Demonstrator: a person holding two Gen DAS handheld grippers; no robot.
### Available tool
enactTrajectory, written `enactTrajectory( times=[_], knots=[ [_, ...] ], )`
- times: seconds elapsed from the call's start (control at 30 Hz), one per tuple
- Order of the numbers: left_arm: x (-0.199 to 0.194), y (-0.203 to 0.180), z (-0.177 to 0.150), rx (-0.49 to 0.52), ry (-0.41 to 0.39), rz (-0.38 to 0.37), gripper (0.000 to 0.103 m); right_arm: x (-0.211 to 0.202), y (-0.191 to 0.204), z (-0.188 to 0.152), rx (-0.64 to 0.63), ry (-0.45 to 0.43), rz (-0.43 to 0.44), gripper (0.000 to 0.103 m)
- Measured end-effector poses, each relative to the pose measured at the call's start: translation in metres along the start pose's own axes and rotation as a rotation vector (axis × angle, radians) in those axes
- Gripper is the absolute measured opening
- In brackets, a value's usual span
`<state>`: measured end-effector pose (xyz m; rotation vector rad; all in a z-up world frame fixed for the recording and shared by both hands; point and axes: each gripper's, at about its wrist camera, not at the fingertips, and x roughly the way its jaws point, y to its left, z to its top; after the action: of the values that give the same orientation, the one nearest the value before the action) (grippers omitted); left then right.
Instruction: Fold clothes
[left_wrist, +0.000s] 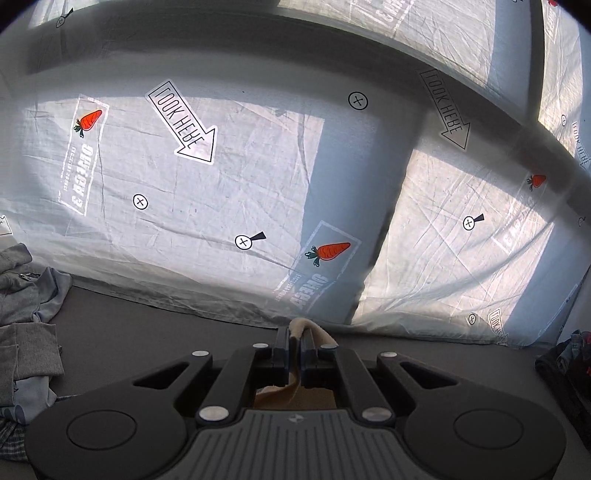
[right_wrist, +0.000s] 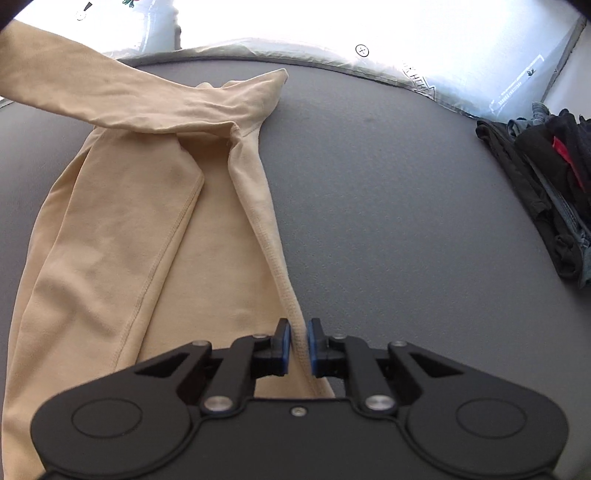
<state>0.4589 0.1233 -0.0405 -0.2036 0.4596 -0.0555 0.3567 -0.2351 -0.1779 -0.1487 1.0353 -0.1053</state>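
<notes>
**Student:** What does each gripper hold in this figure?

**Operator:** I begin at the left gripper (left_wrist: 294, 345). Its jaws are clamped on a fold of the beige garment (left_wrist: 301, 328), which pokes up between the pads and trails back under the mechanism. I hold it pinched and raised so that this part of the cloth can be carried across the rest. My right gripper (right_wrist: 300, 345) has its blue pads drawn in on the stitched hem of the same beige garment (right_wrist: 122, 236). The cloth runs between them, so I read it as gripped, though the view is too tight to be certain the pads press fully.

**Student:** And where does the garment lie?

**Operator:** Most of it rests flat on the grey table (right_wrist: 388, 206), to the left of the right gripper. One sleeve (right_wrist: 110, 99) is lifted across the top of the frame toward the upper left. Pinning the hem, I judge, keeps the body from sliding during the fold.

**Student:** Is any writing legible?

**Operator:** On the printed sheet (left_wrist: 229, 177) behind the table, arrow labels (left_wrist: 184, 123) read "LOOK HERE", mirrored. Carrot motifs (left_wrist: 332, 251) sit in boxed text that I cannot read reliably. A grey clothes pile (left_wrist: 22, 295) lies at the left, and a dark clothes pile (right_wrist: 543, 177) at the right.
</notes>
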Motion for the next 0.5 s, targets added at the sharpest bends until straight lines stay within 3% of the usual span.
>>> enactTrajectory(
  times=[0.23, 0.5],
  knots=[
    [-0.003, 0.031, 0.025, -0.061, -0.054, 0.011, 0.006, -0.004, 0.000, 0.005, 0.080, 0.020, 0.027, 0.010],
    [-0.004, 0.070, -0.001, -0.086, 0.026, 0.122, 0.006, 0.004, -0.009, 0.006, 0.238, 0.052, 0.073, 0.010]
  ],
)
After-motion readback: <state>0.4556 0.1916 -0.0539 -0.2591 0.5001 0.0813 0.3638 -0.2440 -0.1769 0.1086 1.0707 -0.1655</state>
